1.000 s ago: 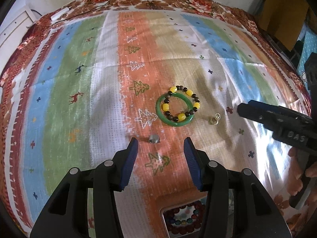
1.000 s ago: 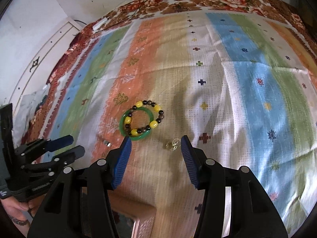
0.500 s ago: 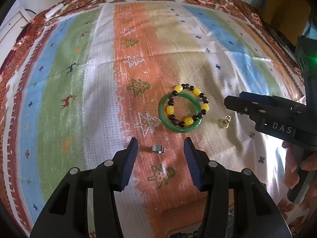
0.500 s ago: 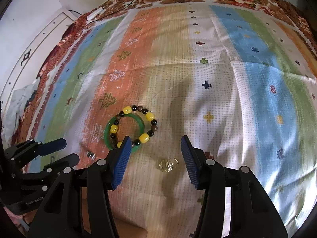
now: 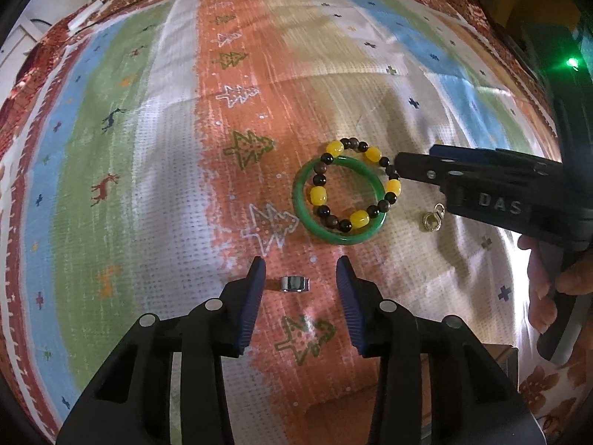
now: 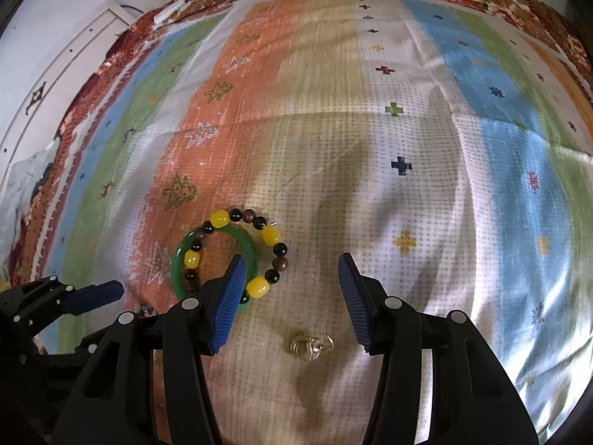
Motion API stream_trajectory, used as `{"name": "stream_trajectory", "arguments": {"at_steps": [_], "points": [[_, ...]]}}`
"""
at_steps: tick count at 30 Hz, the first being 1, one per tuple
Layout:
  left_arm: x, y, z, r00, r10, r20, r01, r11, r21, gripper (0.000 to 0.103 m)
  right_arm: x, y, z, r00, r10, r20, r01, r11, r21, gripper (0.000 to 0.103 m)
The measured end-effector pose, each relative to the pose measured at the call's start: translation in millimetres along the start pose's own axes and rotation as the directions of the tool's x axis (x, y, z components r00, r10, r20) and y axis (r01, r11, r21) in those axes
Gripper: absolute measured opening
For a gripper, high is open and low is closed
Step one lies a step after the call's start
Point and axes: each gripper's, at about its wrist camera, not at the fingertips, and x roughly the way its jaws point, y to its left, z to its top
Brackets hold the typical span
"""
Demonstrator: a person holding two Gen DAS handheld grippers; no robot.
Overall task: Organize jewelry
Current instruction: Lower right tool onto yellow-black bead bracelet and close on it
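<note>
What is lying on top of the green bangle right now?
A beaded bracelet of yellow and dark beads overlaps the green bangle, partly inside it, partly across its rim. In the right wrist view, the right gripper's finger hides the bangle's near edge.

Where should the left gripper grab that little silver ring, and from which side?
Grip the silver ring across its outer band, coming straight down from above. It lies between the open left gripper fingers, so closing should pinch it, though a small band could slip.

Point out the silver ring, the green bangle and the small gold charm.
silver ring [image 5: 294, 283], left wrist view, on its outer band.
green bangle [image 5: 301, 205], left wrist view, on its left rim.
gold charm [image 6: 310, 345], right wrist view, on its middle.
</note>
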Motion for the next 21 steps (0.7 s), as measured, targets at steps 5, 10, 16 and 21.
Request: {"name": "stream_trajectory", "arguments": {"at_steps": [5,10,16,21], "points": [[5.1,2.9,-0.4,1.0,0.0,-0.014,0.0,1.0,0.005,0.034,11.5,-2.0,3.2,0.999,-0.031,-0.018,0.031,1.0,0.003,0.052],[9.9,4.4,-0.5,0.999,-0.021,-0.028,0.021,1.0,0.007,0.026,19.0,-1.3,6.7,0.998,-0.052,-0.021,0.052,0.999,-0.004,0.052],[15.3,2.7,0.8,0.999,-0.019,-0.037,0.02,1.0,0.022,0.025,25.5,2.7,6.4,0.996,-0.082,-0.033,0.081,0.996,-0.023,0.052],[21.3,0.5,-1.4,0.998,-0.003,-0.061,0.006,0.999,0.044,0.024,28.9,7.7,6.7,0.993,-0.11,-0.04,0.107,0.993,-0.056,0.048]]}}
